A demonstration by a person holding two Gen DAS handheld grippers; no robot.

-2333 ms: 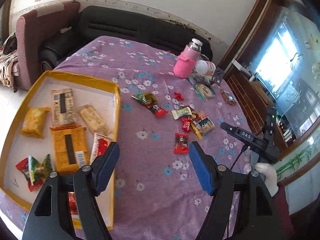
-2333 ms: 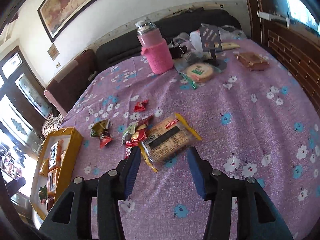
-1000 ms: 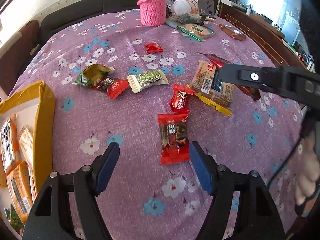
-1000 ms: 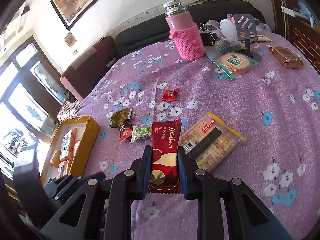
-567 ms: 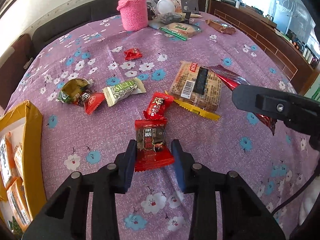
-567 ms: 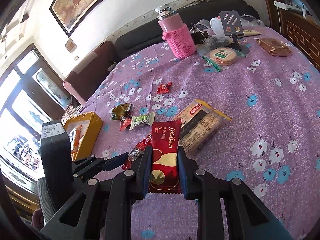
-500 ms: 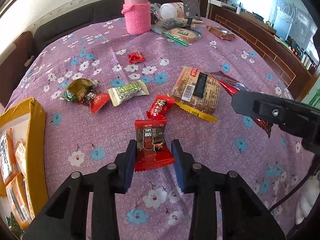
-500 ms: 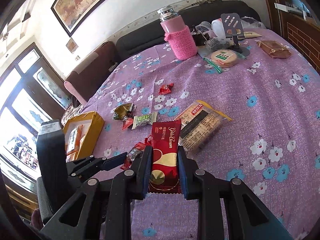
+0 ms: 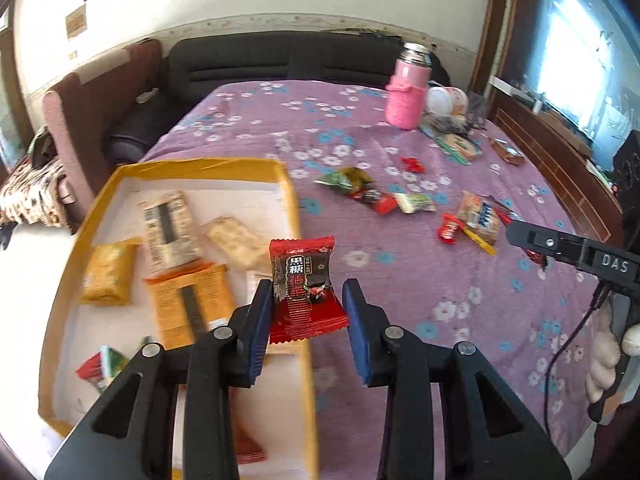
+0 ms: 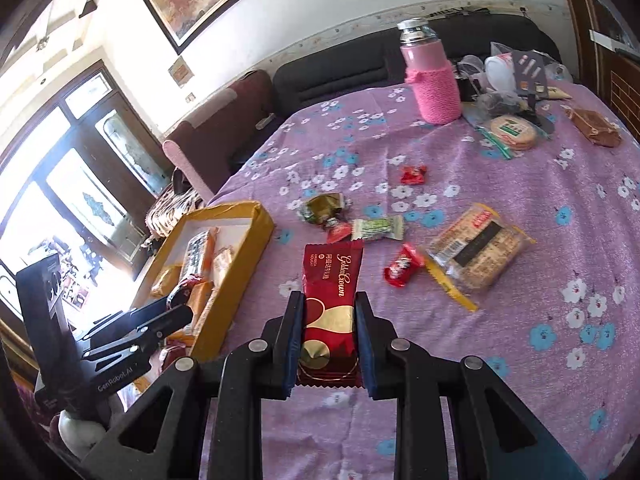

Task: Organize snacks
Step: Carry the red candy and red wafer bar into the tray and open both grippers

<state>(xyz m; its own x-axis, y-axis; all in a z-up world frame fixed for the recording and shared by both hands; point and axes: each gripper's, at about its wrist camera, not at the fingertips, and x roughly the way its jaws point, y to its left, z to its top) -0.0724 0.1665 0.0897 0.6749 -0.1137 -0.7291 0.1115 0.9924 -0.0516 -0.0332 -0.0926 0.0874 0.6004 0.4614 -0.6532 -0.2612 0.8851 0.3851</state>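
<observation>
Gripping crinkly foil, left gripper (image 9: 306, 312) jaws pinch a square red candy (image 9: 303, 287), right gripper (image 10: 329, 340) jaws a glossy oblong bar (image 10: 330, 308).

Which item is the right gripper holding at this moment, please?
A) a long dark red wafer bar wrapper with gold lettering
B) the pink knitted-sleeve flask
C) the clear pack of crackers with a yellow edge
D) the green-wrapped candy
A: in the right wrist view the right gripper is closed on the long dark red wafer bar, its pads pressing both sides of the wrapper above the purple floral tablecloth.
</observation>
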